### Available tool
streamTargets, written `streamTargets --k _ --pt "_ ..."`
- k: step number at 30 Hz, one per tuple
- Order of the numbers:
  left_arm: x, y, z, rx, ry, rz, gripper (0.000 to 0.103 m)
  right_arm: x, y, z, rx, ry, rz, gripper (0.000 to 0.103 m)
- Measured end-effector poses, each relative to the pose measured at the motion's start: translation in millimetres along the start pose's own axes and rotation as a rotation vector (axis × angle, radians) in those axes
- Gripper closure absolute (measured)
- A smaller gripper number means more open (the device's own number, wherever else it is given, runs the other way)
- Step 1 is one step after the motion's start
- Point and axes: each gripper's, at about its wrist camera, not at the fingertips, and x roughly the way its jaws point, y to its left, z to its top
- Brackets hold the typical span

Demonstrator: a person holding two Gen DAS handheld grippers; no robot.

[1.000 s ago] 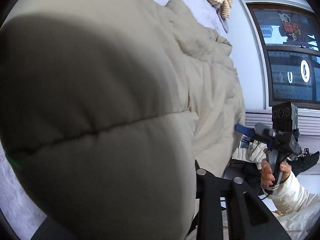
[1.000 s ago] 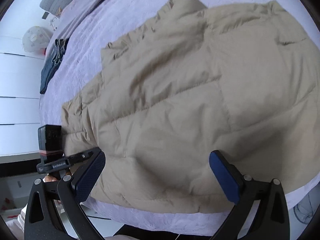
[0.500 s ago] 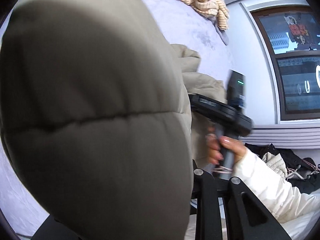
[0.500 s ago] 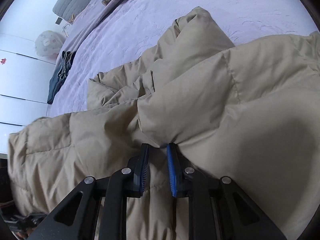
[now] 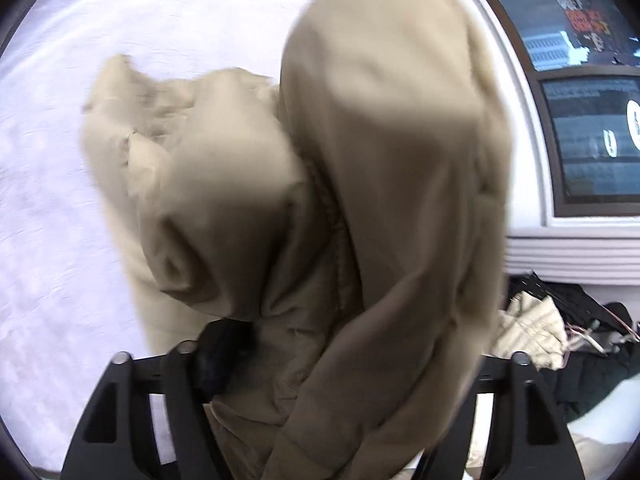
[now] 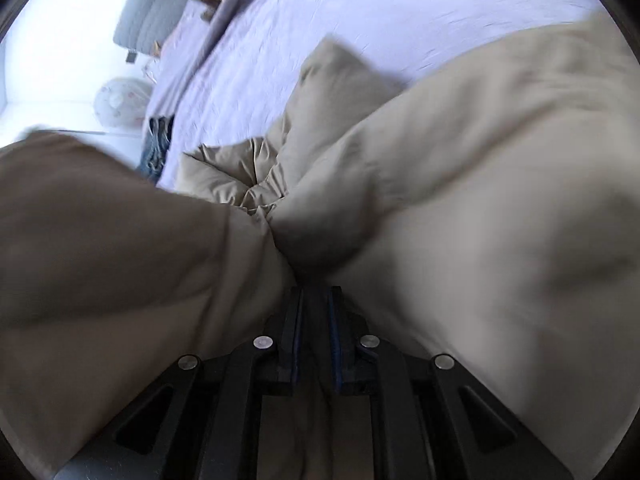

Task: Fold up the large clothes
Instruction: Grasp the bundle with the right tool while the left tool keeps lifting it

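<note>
A beige puffer jacket [image 5: 360,168] is bunched and lifted over a lavender bed sheet [image 5: 48,128]. It fills most of the left wrist view and drapes over my left gripper [image 5: 320,352], whose arms stand wide apart; the fingertips are hidden by the cloth. In the right wrist view the jacket [image 6: 460,184] folds up around my right gripper [image 6: 315,292], which is shut on a pinch of its fabric. Part of the jacket still lies on the sheet [image 6: 360,12].
A dark window [image 5: 592,92] and white sill stand to the right, with a heap of dark and cream clothes [image 5: 560,332] below. Folded jeans [image 6: 156,148], a round white object [image 6: 120,100] and a grey headboard [image 6: 152,12] lie at the bed's far side.
The right gripper shut on the jacket and lifted it. The left gripper's arms spread apart and the fabric shifted across it; the other hand is out of its view.
</note>
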Motion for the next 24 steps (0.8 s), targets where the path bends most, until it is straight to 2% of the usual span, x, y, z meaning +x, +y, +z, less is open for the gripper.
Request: streamTargets --k 2,4,6,8,9,10,12,14,17,19,21,23,24 --pt "15 -10 6 0.019 0.03 -0.057 0.031 -33 -22 -17 0.048 -0.048 0.024 0.086" --pt "37 -20 16 0.029 0.08 -0.155 0.031 -61 -47 -37 0.104 -0.094 0.036 0.086" --pt "60 -26 22 0.054 0.105 -0.221 0.03 -84 -68 -55 0.16 -0.134 0.049 0.086" --pt "83 -25 21 0.074 0.104 -0.184 0.03 -105 -86 -78 0.215 -0.173 0.045 0.085" --pt "98 -24 25 0.08 0.102 -0.132 0.03 -114 -92 -89 0.235 -0.188 0.042 0.08" --pt "95 -17 37 0.076 0.102 -0.11 0.03 -123 -97 -101 0.253 -0.202 0.039 0.075" --pt "108 -17 39 0.086 0.101 -0.092 0.03 -139 -101 -120 0.28 -0.226 0.023 0.048" --pt "112 -23 40 0.116 0.088 -0.059 0.03 -158 -97 -141 0.277 -0.255 0.016 0.033" --pt "123 -38 50 0.16 0.083 -0.007 0.03 -187 -89 -163 0.22 -0.296 0.108 0.02" --pt "145 -46 70 0.189 0.079 0.026 0.03 -193 -76 -173 0.167 -0.301 0.168 0.02" --pt "149 -54 71 0.22 0.073 0.058 0.03 -189 -57 -173 0.102 -0.271 0.195 0.019" --pt "145 -69 72 0.245 0.059 0.08 0.03 -179 -46 -169 0.062 -0.243 0.14 0.019" --pt "139 -64 72 0.261 0.039 0.082 0.03 -168 -37 -158 0.06 -0.237 0.089 0.019"
